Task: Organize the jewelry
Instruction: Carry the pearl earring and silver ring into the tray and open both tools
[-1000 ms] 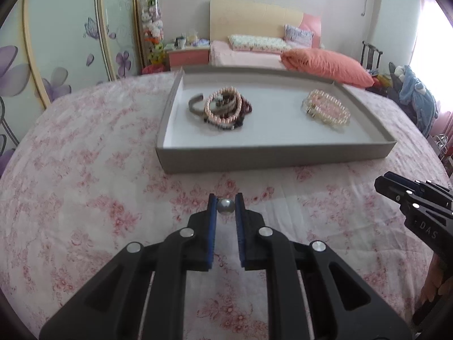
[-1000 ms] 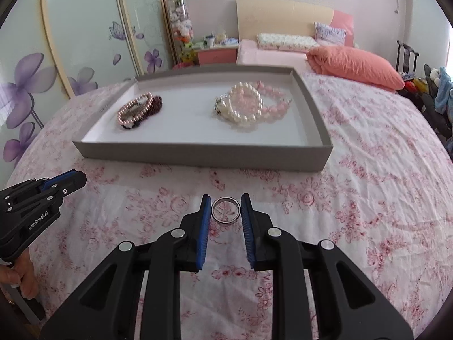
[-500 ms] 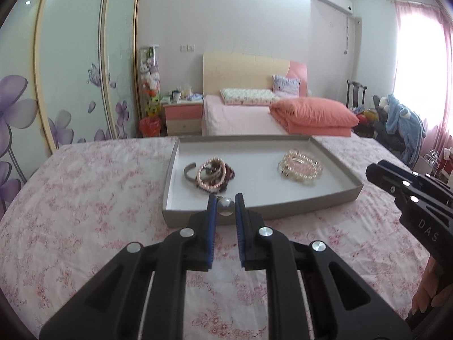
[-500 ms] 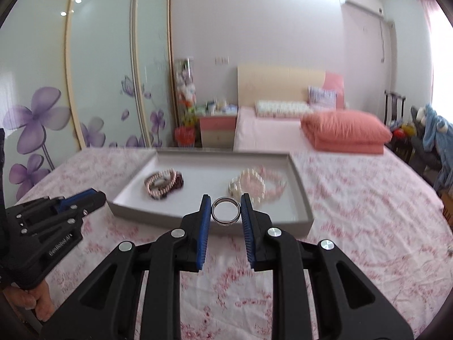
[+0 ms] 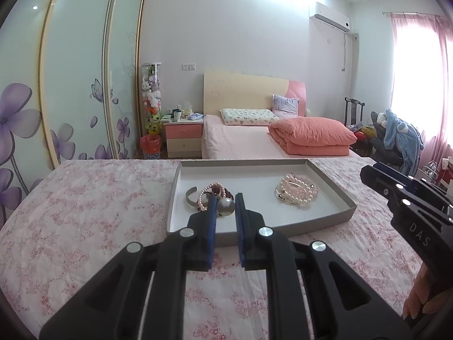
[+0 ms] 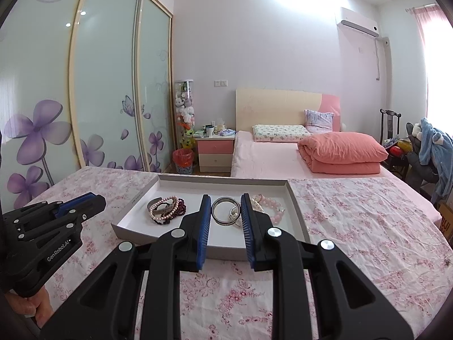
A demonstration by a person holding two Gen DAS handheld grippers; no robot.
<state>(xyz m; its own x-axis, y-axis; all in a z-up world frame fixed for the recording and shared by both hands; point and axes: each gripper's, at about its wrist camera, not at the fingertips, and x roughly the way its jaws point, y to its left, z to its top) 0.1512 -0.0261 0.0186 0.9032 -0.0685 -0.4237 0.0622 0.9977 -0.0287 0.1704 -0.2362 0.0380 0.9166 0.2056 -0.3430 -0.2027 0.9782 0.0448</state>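
in my left gripper (image 5: 225, 205) i pinch a shiny silver ball (image 5: 225, 206) tight between my two blue pads. in my right gripper (image 6: 225, 208) i pinch a silver ring (image 6: 223, 210), standing up on its edge, with a pad pressed on each side. both things are up in the air, in front of the near wall of the grey tray (image 5: 349, 212).

inside the tray, on the left, a silver cuff (image 5: 190, 196) lies just beside a pile of pink and dark red bead bracelets (image 6: 167, 209). on the right sits a heap of pale pink pearl bracelets (image 5: 297, 192). the white floor between the two piles is bare, and so is the strip along the near wall.

the tray rests on a pink flower cloth (image 6: 354, 221). there is lots of flat cloth on the left, on the right and in front. the far edge of the cloth ends just behind the tray. a pink bed (image 6: 283, 155) stands well behind it.
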